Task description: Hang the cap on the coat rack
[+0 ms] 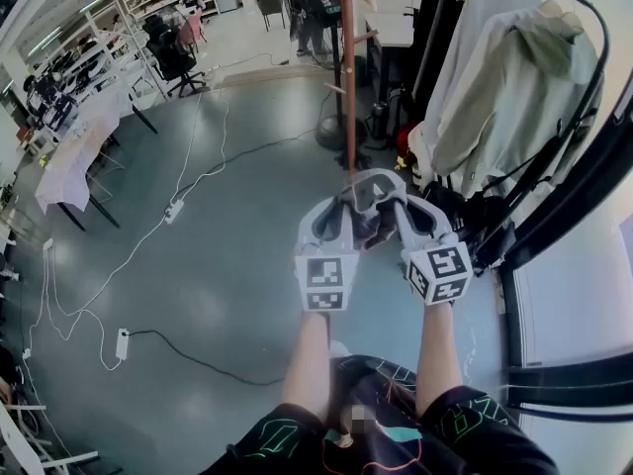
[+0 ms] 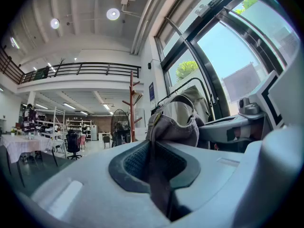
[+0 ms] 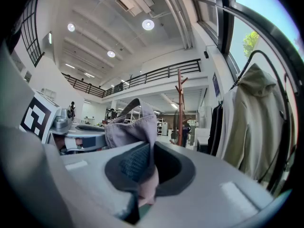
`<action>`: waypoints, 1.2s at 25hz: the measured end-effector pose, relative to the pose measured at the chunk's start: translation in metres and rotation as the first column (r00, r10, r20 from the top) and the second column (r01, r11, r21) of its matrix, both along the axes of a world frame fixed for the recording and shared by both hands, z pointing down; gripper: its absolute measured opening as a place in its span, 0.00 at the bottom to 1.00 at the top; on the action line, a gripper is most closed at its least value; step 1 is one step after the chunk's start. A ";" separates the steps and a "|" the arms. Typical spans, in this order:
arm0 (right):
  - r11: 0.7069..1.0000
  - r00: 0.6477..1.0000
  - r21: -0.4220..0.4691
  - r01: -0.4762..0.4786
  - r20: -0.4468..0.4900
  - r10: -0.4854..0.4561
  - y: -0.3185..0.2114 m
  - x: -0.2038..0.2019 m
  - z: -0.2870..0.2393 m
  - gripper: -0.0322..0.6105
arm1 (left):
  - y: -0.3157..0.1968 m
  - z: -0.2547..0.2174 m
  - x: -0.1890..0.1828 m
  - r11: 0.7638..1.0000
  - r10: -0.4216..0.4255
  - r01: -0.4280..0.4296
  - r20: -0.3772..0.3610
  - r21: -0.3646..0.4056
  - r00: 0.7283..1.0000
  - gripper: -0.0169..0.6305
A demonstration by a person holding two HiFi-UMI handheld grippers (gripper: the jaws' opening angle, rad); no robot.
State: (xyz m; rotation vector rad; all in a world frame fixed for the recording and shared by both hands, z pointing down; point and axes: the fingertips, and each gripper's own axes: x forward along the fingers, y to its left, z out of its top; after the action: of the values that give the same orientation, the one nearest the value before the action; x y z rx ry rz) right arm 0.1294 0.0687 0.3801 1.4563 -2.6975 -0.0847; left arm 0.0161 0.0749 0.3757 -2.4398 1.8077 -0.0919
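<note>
A greyish-mauve cap (image 1: pixel 367 221) hangs between my two grippers, held up in front of me. My left gripper (image 1: pixel 343 206) is shut on one side of its fabric, and my right gripper (image 1: pixel 395 204) is shut on the other side. In the left gripper view the cap (image 2: pixel 173 125) bulges out past the jaws, with its cloth pinched between them. The right gripper view shows the cap (image 3: pixel 133 127) and its strap arching above the jaws. The brown wooden coat rack (image 1: pixel 348 77) stands just beyond the grippers, its pegs up high (image 2: pixel 132 101) (image 3: pixel 180 106).
A black clothes rail with pale jackets (image 1: pixel 499 82) stands close on the right, by the window frame. A fan base (image 1: pixel 334 133) sits beside the rack's foot. Cables and a power strip (image 1: pixel 123 343) lie on the grey floor to the left. Tables (image 1: pixel 74 151) and an office chair (image 1: pixel 174 59) are further left.
</note>
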 end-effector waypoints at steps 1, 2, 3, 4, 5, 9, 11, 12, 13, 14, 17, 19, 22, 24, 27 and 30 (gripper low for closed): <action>1.000 1.000 0.003 -0.001 0.001 0.001 0.001 0.000 0.000 0.09 | 0.000 0.000 0.001 1.000 0.000 0.000 0.003 0.002 1.000 0.10; 1.000 1.000 0.008 -0.001 0.002 0.001 0.002 0.001 -0.001 0.09 | 0.001 0.000 0.001 1.000 -0.001 0.001 0.006 0.005 1.000 0.10; 1.000 1.000 0.015 0.000 0.005 0.000 0.003 0.001 -0.003 0.09 | 0.001 0.000 0.002 1.000 -0.003 0.002 0.007 0.009 1.000 0.10; 1.000 1.000 0.025 0.002 0.009 -0.002 0.004 0.001 -0.005 0.09 | 0.002 0.000 0.003 1.000 -0.004 0.004 0.005 0.014 1.000 0.10; 0.999 1.000 0.033 0.004 0.013 -0.005 0.004 0.002 -0.007 0.09 | 0.002 -0.001 0.004 1.000 -0.004 0.004 -0.001 0.019 1.000 0.10; 0.999 1.000 0.039 -0.002 0.014 0.002 -0.003 0.011 -0.007 0.09 | -0.005 -0.001 0.014 1.000 0.005 -0.005 -0.013 0.028 1.000 0.10; 0.999 1.000 0.034 -0.004 0.019 0.004 -0.007 0.014 -0.006 0.09 | -0.009 -0.001 0.016 1.000 0.008 -0.008 -0.015 0.024 1.000 0.10; 1.000 1.000 0.031 -0.003 0.020 0.002 -0.008 0.015 -0.006 0.09 | -0.010 -0.001 0.017 1.000 0.008 -0.008 -0.017 0.022 1.000 0.10; 1.000 1.000 0.029 0.001 0.022 -0.002 -0.009 0.014 -0.006 0.09 | -0.011 0.000 0.016 1.000 0.006 -0.006 -0.021 0.022 1.000 0.10; 0.999 1.000 0.031 0.009 0.022 -0.009 -0.011 0.013 -0.006 0.09 | -0.012 0.000 0.015 1.000 0.002 -0.002 -0.024 0.022 1.000 0.10; 0.999 1.000 0.027 0.023 0.021 -0.023 -0.018 0.006 -0.004 0.09 | -0.016 0.004 0.010 1.000 -0.009 0.010 -0.029 0.018 1.000 0.10; 0.999 0.999 0.010 0.031 0.022 -0.031 -0.021 0.002 0.001 0.09 | -0.018 0.008 0.004 1.000 -0.018 0.018 -0.033 0.008 0.999 0.10; 0.999 0.998 -0.002 0.051 0.029 -0.051 -0.037 -0.008 0.002 0.09 | -0.033 0.007 -0.006 0.999 -0.036 0.036 -0.040 0.005 0.999 0.10; 0.998 0.998 -0.004 0.062 0.028 -0.062 -0.050 -0.014 0.002 0.10 | -0.047 0.007 -0.011 0.999 -0.045 0.045 -0.042 0.005 0.998 0.10; 0.998 0.998 -0.017 0.061 0.026 -0.061 -0.074 -0.017 0.009 0.09 | -0.070 0.013 -0.015 0.999 -0.039 0.039 -0.044 -0.004 0.998 0.10; 0.998 0.998 -0.027 0.054 0.034 -0.053 -0.105 -0.020 0.015 0.09 | -0.100 0.019 -0.016 0.999 -0.032 0.031 -0.043 -0.009 0.999 0.10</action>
State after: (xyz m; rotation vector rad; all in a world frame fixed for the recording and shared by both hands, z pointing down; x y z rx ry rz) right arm 0.1097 -0.0365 0.3952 1.3898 -2.7524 -0.0258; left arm 0.0000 -0.0255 0.3952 -2.4382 1.8674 -0.0498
